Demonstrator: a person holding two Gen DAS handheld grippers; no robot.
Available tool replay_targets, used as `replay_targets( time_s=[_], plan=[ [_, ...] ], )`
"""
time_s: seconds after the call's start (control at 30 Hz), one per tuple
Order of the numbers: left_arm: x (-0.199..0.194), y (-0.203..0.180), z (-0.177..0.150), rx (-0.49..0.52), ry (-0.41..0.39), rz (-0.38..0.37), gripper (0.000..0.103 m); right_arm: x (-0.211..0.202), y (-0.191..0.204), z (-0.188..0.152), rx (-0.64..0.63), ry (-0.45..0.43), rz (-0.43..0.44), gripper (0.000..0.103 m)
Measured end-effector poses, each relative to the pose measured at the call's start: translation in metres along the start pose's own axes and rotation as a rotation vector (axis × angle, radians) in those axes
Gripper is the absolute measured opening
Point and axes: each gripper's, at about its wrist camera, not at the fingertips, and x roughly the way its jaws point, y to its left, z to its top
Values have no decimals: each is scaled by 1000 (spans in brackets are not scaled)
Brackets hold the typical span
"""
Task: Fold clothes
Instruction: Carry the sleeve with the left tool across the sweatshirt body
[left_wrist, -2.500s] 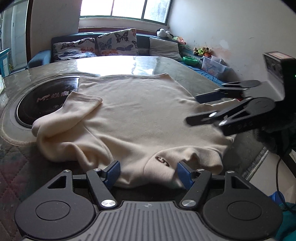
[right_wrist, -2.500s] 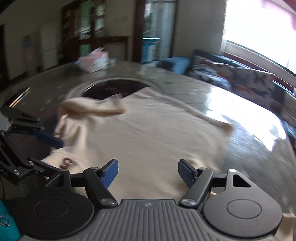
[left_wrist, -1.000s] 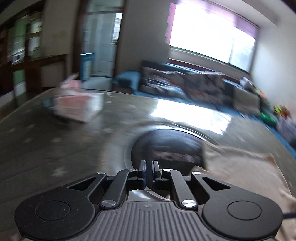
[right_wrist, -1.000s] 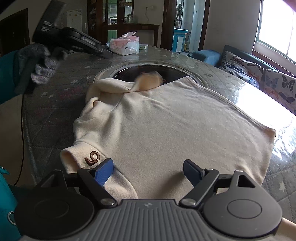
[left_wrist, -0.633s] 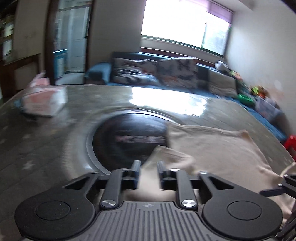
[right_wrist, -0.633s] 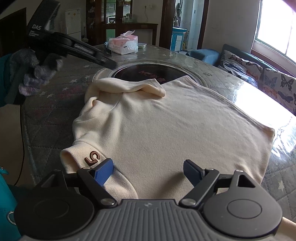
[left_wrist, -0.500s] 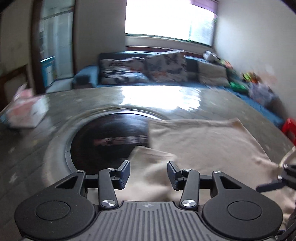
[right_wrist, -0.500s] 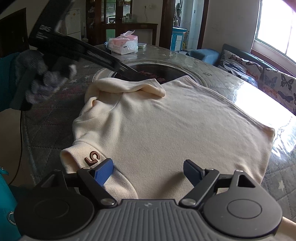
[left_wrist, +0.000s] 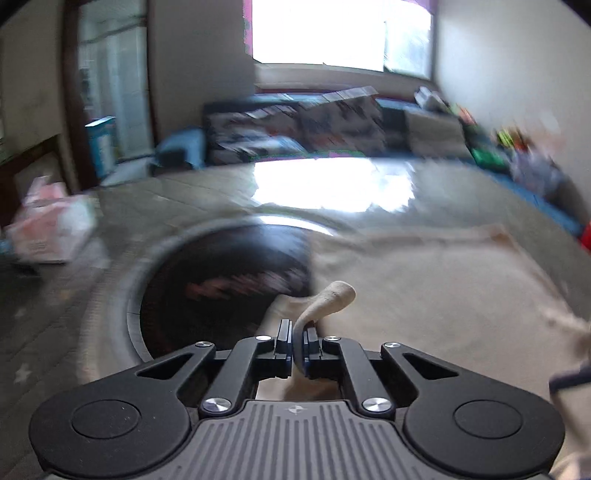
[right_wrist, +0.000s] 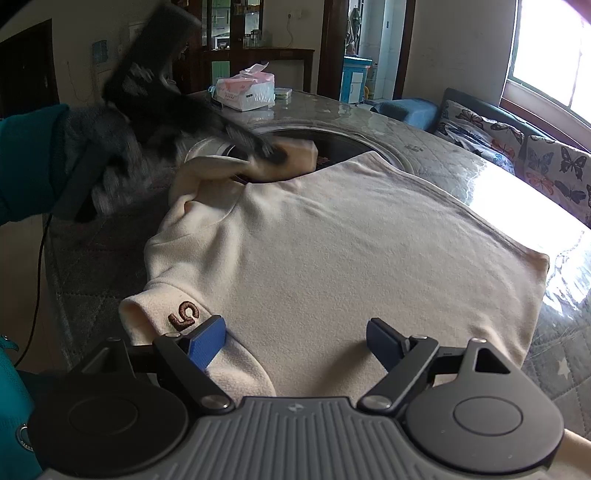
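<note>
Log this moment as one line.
left tool: shut on sleeve cuff | right tool: open, over sweater | phase: fold sleeve

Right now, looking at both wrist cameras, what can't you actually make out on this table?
- Left wrist view: motion blur smears the print on the dark round inset and the pink tissue pack.
- Right wrist view: the left tongs are blurred, so their grip on the sleeve is unclear there.
- Right wrist view: the right tongs and their housing hide the cream top's near edge.

L gripper (left_wrist: 298, 341) fingers clamped, R gripper (right_wrist: 295, 341) fingers wide – idle
</note>
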Motion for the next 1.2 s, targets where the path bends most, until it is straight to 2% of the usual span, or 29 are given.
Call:
replay_targets(
  time_s=[0.17,0.3,0.4,0.57,0.63,0.67,0.7,0.77,0.9,0.97,1.03,1.07,1.1,1.2],
  plan=[
    [-40,59,2,-166,-97,101,4,0,1,0,-7,1,-3,85],
    [-63,101,-13,-267,-119,155,5,2,2,2,-9,4,-5,85],
    [-72,125,-35,-324,-94,168,5,2,2,3,-13,7,-7,85],
    [-72,142,-61,-362,-4,191,8,2,2,5,-23,18,-4,85],
    [-73,143,-62,-367,3,194,15,1,2,8,-35,19,-6,85],
    [-73,143,-62,-368,-2,198,23,-1,2,10,-36,17,0,85],
    [-74,144,-61,-371,-8,201,34,-2,2,11,-37,14,6,85],
    [-75,147,-56,-387,-21,204,49,-5,3,17,-29,-2,21,85],
    [-67,148,-49,-398,-12,183,52,-7,8,29,-27,-30,58,83],
    [-60,149,-50,-396,4,186,52,-5,13,35,-42,-34,77,82],
    [-54,150,-50,-400,15,188,46,-1,20,39,-65,-32,89,82],
    [-53,151,-50,-407,13,181,24,1,24,41,-77,-31,95,82],
    [-52,152,-50,-415,10,171,14,3,27,42,-89,-29,102,82],
    [-63,148,-42,-401,-71,131,10,9,34,47,-109,-24,108,82]
  ],
)
